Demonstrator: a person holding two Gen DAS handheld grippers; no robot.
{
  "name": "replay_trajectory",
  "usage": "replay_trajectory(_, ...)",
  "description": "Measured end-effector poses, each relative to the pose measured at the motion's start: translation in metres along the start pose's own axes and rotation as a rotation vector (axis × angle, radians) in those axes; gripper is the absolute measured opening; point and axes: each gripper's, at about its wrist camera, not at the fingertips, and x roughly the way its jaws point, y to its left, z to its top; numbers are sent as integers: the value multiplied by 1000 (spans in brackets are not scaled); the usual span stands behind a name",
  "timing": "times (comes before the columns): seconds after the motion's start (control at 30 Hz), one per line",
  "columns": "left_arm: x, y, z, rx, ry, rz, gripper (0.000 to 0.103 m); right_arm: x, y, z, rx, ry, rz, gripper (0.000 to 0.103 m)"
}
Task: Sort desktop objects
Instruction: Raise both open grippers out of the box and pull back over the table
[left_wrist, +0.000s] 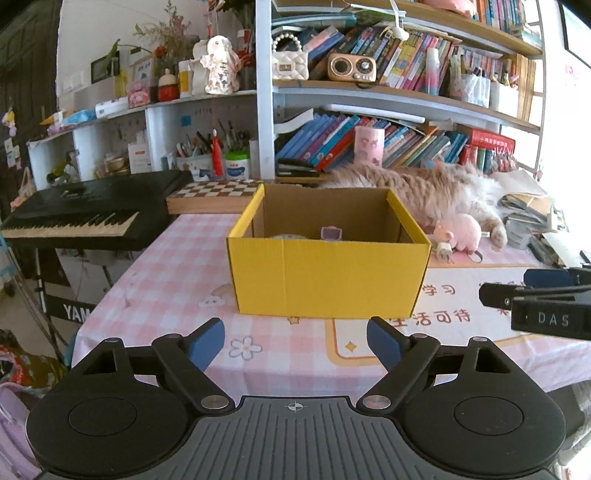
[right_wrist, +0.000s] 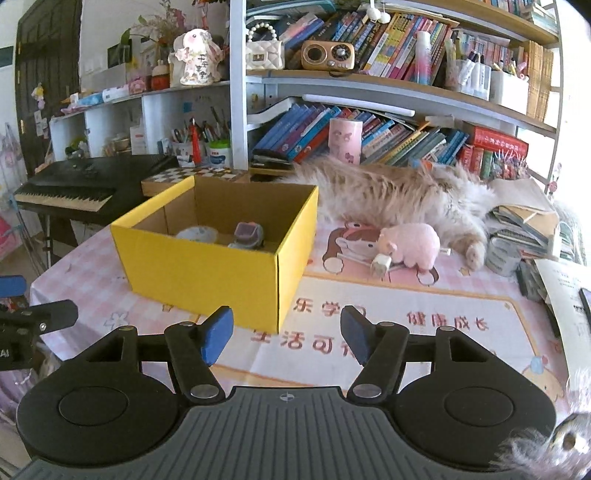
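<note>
- "DAS": white letters on black body of right gripper (left_wrist: 546, 295), left wrist view.
- "YAM", cut off by tablecloth edge: white letters on black keyboard stand panel (left_wrist: 75, 313).
- Chinese characters, orange, on printed tablecloth (right_wrist: 461, 306): "学习" and "生活可待" in left wrist view; "乐学", "健康成长", "生活可" in right wrist view.
- Dark characters on white hanging doll (right_wrist: 194, 55): too small to read.
- Red book (right_wrist: 498, 142) spine, book spines on shelves: print illegible.
</note>
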Motion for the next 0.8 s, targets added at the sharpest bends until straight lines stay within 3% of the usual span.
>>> replay_trajectory(0.4, -8, -5, -16, 23, -3, 33, 88, -16, 15, -29, 30, 31, -28, 65)
replay_trajectory(0.8, -6, -10, -31, 54, 57, -13, 92, -15, 32, -38, -13, 63, -24, 68)
